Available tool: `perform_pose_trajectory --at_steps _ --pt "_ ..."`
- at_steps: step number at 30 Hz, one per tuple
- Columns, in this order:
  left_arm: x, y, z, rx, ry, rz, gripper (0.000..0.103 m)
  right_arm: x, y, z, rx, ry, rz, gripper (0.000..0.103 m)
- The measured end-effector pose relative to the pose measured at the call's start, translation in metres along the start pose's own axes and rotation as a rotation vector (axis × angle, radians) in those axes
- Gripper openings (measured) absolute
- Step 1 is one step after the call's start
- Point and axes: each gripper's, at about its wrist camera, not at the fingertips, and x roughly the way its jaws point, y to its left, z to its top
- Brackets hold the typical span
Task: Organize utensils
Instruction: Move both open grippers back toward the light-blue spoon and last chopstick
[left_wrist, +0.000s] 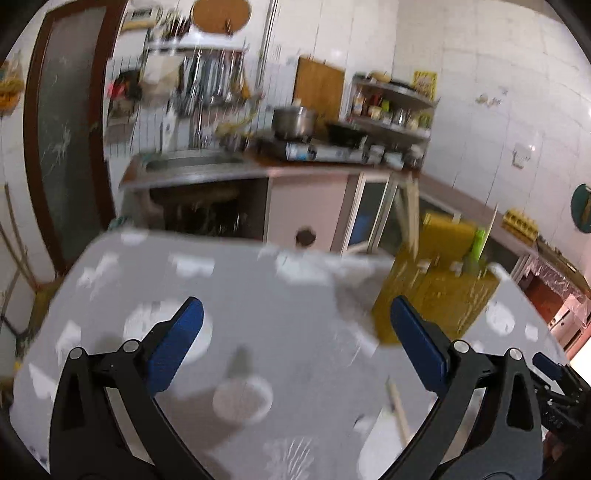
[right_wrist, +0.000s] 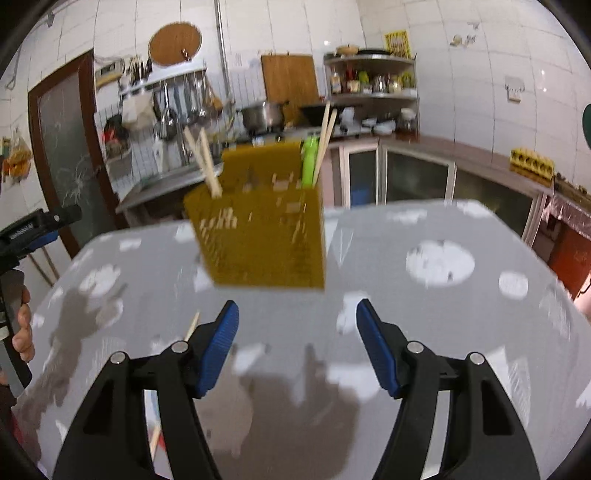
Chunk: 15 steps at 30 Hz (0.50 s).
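A yellow perforated utensil holder (right_wrist: 258, 229) stands on the grey patterned table (right_wrist: 461, 332). It holds wooden chopsticks (right_wrist: 207, 166) and a green utensil (right_wrist: 309, 158). My right gripper (right_wrist: 297, 308) hovers just in front of the holder, open and empty. A loose chopstick (right_wrist: 192, 326) lies on the cloth beside its left finger. In the left wrist view the holder (left_wrist: 436, 291) sits ahead to the right, and the loose chopstick (left_wrist: 399, 410) lies near the right finger. My left gripper (left_wrist: 297, 306) is wide open over the table (left_wrist: 258, 280), with nothing between its fingers.
Beyond the table's far edge runs a kitchen counter with a sink (left_wrist: 192, 162), a stove with a pot (left_wrist: 293, 122) and a corner shelf (right_wrist: 373, 85). A dark door (left_wrist: 62, 140) is at the left. A person's hand (right_wrist: 22, 325) holds the left gripper.
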Motion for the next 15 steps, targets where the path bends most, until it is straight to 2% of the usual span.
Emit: perform_pose_trajectory --at_steps 3,8,15 --pt "0.005 0.011 -0.03 0.005 0.078 0.008 0.098 -0.001 0.005 -0.026 -0.006 0.048 0.009 0.065" --pt "0.006 0.012 -0.07 0.06 0.173 0.039 0.098 -0.005 0.016 -0.05 -0.019 0.101 0.012 0.065" --pt "-0.011 0.011 -0.109 0.091 0.246 0.047 0.098 -0.013 0.04 -0.072 -0.097 0.155 0.045 0.065"
